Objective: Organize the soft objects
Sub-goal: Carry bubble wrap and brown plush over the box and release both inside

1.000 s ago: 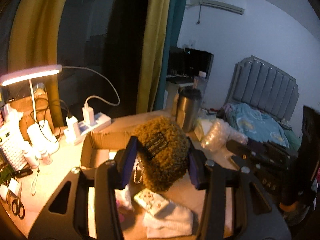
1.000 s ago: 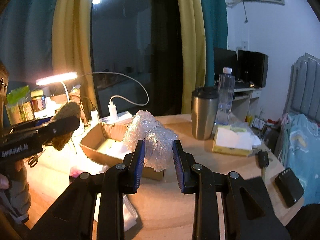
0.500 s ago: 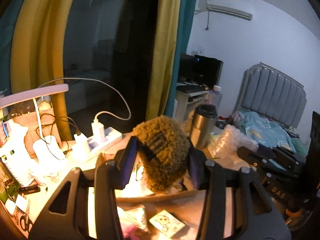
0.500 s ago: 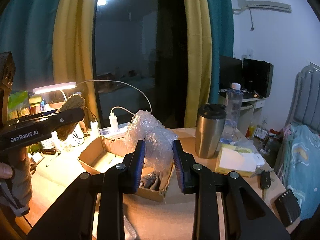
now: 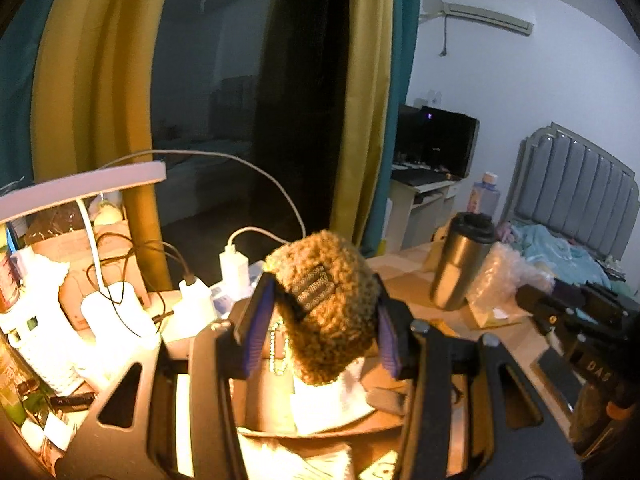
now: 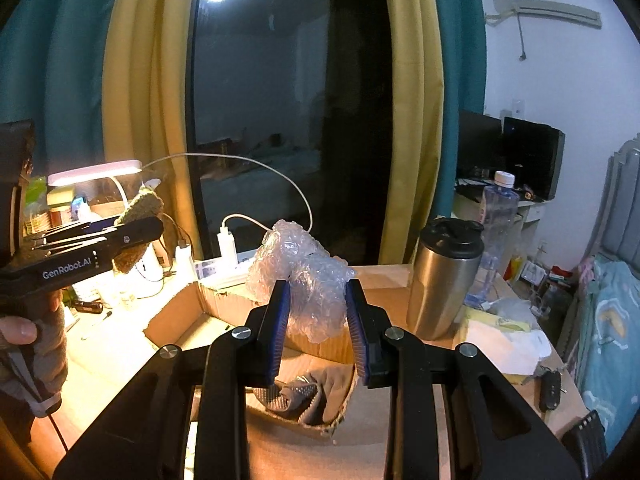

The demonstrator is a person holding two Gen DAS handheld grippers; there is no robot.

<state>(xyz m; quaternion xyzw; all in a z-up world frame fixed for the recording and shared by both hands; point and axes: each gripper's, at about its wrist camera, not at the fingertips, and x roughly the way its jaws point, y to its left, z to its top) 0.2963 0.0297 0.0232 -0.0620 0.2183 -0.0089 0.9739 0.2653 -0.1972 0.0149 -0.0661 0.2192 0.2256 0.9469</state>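
Bubble wrap (image 6: 304, 280) sits clamped in the right tongs (image 6: 316, 326) above the cardboard box (image 6: 188, 316), while the left tongs (image 5: 322, 320) pinch a curly brown pouch (image 5: 326, 308) over it, both seemingly poised for dropping inside.

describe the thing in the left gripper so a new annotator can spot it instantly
Start at the open cardboard box on the wooden table, in front of the dark window. Held above it in the left gripper is a curly brown fleece pouch. Unlike the clear bubble wrap nearby, it is opaque and woolly, with a small dark label.
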